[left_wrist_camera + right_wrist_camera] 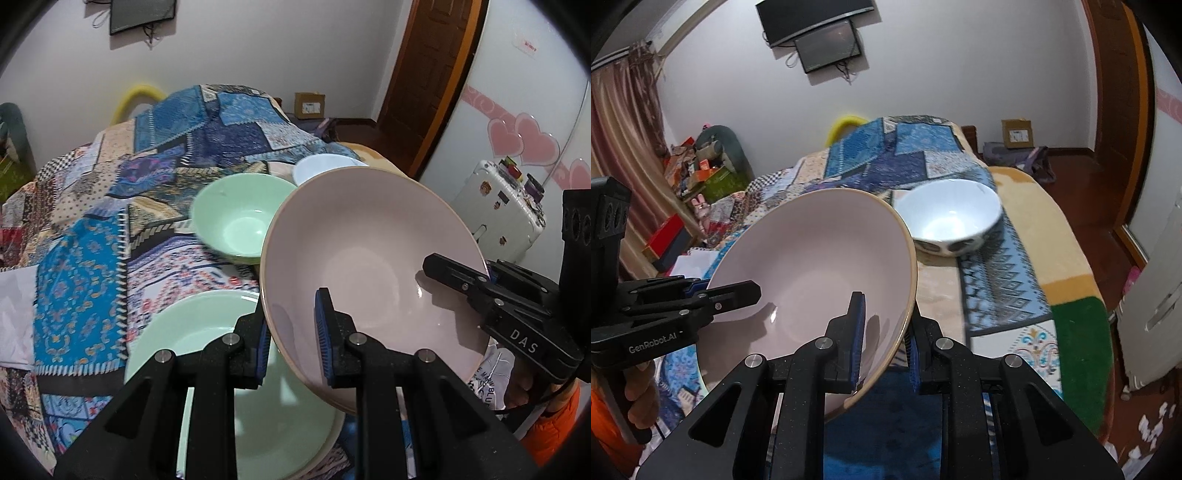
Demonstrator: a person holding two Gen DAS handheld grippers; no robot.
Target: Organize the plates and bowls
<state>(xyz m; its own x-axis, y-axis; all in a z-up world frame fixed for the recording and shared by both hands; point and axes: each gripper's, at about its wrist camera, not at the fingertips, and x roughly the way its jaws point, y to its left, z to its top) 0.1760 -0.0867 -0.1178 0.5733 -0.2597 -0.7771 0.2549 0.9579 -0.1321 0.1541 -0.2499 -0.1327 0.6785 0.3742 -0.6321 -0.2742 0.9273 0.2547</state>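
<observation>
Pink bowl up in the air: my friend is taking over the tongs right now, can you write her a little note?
Left tongs: shut on the pink bowl rim.
Right tongs: shut on the rim opposite. Bowl is tilted, clear of the patchwork cloth.
On the cloth: green plate under the bowl, green bowl behind, white bowl further back.
Done: pink bowl picked up with both tongs.
Left: set it down, probably nested with the other bowls; nothing looks stacked yet.
</observation>
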